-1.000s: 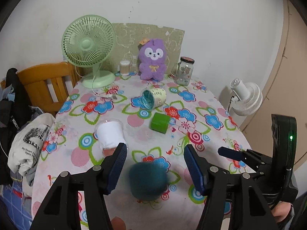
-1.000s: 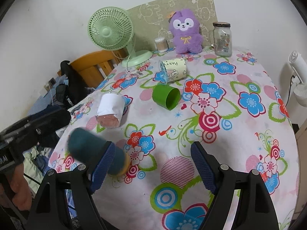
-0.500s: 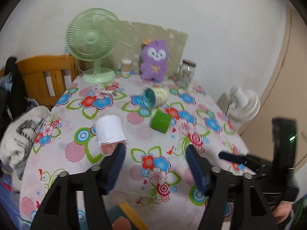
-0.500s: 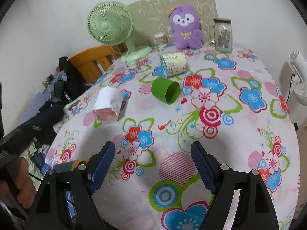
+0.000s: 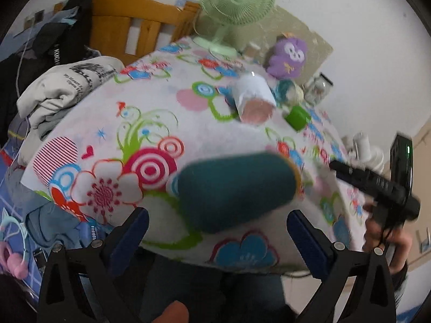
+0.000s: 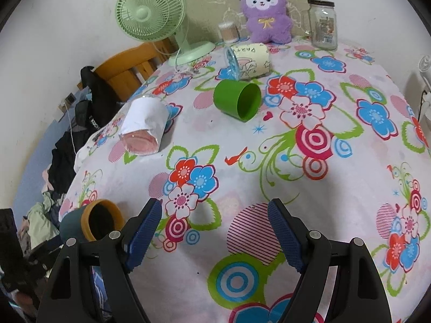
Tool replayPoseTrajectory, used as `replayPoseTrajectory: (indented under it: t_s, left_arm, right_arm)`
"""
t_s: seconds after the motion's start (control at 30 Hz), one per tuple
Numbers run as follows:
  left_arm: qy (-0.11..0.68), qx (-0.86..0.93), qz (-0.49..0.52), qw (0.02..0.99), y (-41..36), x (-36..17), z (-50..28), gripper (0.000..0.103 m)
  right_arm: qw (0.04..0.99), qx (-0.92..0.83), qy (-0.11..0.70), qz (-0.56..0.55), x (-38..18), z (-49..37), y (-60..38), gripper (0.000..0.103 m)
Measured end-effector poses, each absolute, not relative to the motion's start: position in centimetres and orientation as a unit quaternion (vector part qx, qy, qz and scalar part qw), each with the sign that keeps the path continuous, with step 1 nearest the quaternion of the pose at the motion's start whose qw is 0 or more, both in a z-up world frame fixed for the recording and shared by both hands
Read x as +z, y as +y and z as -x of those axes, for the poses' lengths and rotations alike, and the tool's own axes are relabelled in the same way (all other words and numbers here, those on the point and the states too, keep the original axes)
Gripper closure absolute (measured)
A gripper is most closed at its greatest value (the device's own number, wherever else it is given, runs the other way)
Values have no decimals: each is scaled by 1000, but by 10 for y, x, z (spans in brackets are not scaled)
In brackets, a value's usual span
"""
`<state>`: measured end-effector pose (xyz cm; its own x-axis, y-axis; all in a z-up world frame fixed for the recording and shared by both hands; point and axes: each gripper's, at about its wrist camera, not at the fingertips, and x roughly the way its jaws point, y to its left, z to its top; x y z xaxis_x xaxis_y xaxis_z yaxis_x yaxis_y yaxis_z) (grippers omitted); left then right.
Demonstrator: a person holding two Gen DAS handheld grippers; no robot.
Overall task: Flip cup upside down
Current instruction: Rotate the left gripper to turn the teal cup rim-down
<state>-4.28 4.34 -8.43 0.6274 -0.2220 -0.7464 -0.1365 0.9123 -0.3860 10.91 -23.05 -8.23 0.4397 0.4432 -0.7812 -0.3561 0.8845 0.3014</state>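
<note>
Teal cup (image 6: 90,222) lies on its side at the table (image 6: 350,202) edge, mouth open. Left gripper (image 5: 218,238) & right gripper (image 6: 215,231) both apart, holding nothing. Risk: a nudge rolls the cup off the edge.

Table (image 6: 336,177) holds four cups lying on their sides. From the right wrist view: one cup (image 6: 89,222) at 8 o'clock near the table edge, another cup (image 6: 144,127) at 10, a third cup (image 6: 237,99) at 12, a fourth cup (image 6: 249,59) behind it. Fan (image 6: 155,18), plush toy (image 6: 265,17) and jar (image 6: 323,24) line the far edge.
</note>
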Motion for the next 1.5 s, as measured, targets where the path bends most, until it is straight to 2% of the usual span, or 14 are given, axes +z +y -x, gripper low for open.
replayPoseTrajectory:
  t_s: [0.23,0.33,0.5,0.7,0.83,1.13,1.5]
  left_arm:
    - [397,-66,123,907,23,-100,40,0]
    - [369,-83,58,924,14,-100,40,0]
    - [365,-143,3,920,12,-105,25,0]
    - [355,-208,1,911,9,-99,11,1]
    - [359,-226,-15,905,0,-101,11,13]
    - [347,-221,-10,911,-11,-85,13,23]
    - [317,-204,0,926,-28,-48,-6,27]
  right_arm:
    - [843,241,481,-32,-88,-105,-223,20]
    - [841,240,483,-32,-91,-106,-223,20]
    - [839,234,490,-31,-97,-107,-223,20]
    - [836,223,498,-48,-103,-112,-231,20]
    - [837,220,497,-59,-102,-114,-237,20]
    - [837,231,491,-74,-98,-114,-243,20]
    - [846,232,467,-107,-85,-106,-266,20]
